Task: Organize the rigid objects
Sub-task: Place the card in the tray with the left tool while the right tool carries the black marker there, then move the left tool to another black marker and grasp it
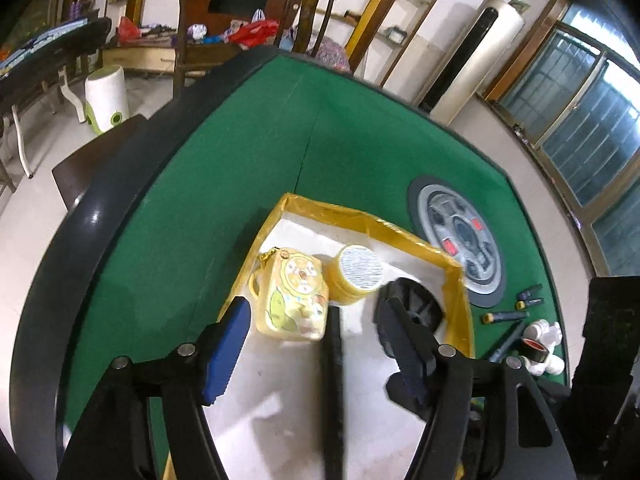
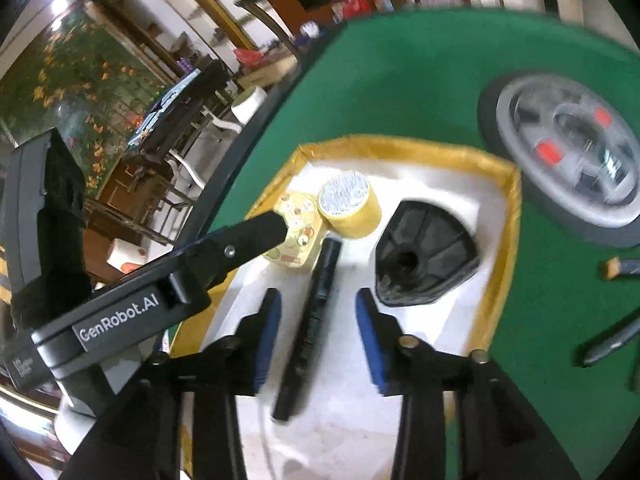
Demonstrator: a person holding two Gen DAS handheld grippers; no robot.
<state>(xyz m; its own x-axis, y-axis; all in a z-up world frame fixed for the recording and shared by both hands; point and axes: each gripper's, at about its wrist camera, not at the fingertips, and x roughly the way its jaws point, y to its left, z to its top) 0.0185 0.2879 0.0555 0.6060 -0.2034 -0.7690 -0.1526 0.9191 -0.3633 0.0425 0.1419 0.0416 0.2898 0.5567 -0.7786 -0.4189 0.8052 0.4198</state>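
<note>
Both the left gripper and the right gripper point steeply downward, jaws parted, gripping nothing.

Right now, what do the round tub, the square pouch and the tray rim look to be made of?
Tub: probably yellow plastic with a printed paper or foil label on top. Pouch: likely glossy soft vinyl, cartoon-printed, with a small metal chain. Tray rim: apparently shiny yellow tape or film, wrinkled at the corners.

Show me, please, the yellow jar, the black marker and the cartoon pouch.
Yellow jar (image 2: 346,196), right wrist view: its white lid.
Black marker (image 2: 310,320), right wrist view: mid-barrel.
Cartoon pouch (image 1: 294,300), left wrist view: its printed front.
</note>
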